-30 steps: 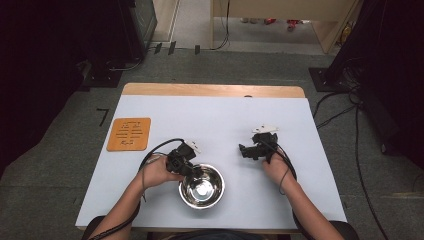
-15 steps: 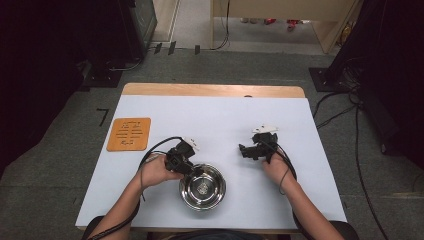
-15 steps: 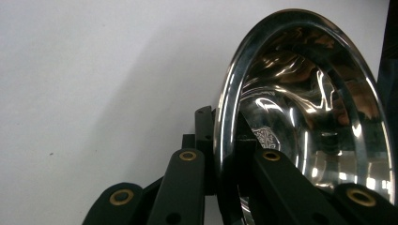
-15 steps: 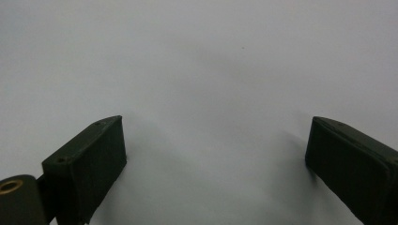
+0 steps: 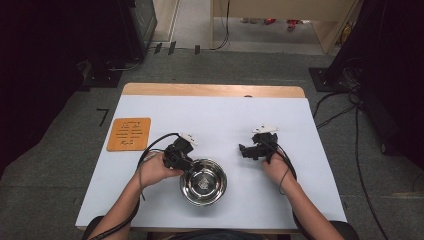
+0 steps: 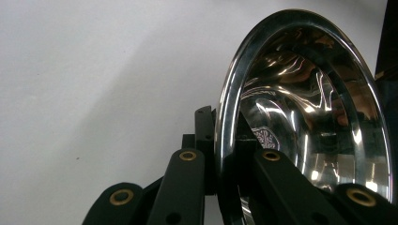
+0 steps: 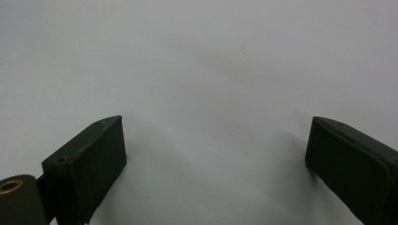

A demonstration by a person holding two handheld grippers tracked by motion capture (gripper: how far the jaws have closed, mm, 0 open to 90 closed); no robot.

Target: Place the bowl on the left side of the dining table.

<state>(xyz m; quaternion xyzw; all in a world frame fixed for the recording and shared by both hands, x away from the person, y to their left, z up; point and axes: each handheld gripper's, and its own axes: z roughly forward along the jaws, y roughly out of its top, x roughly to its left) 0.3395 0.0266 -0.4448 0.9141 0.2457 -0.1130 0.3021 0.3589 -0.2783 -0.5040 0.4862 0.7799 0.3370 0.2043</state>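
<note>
A shiny steel bowl [image 5: 203, 182] sits on the white table near its front edge. My left gripper [image 5: 190, 166] is shut on the bowl's left rim, held by a hand at the lower left. In the left gripper view the rim of the bowl [image 6: 305, 108] stands between the two black jaws of the left gripper [image 6: 225, 136], one jaw outside and one inside. My right gripper [image 5: 243, 151] hovers to the right of the bowl, apart from it and pointing left. In its own view the right gripper [image 7: 216, 140] is open with bare table between the jaws.
An orange square board [image 5: 129, 134] with engraved marks lies at the table's left. The white tabletop [image 5: 215, 115] has a wooden strip along its far edge. Cables trail from both grippers. Dark equipment and floor cables surround the table.
The bowl and the left gripper have shifted very slightly on the table. The right gripper has stayed put.
</note>
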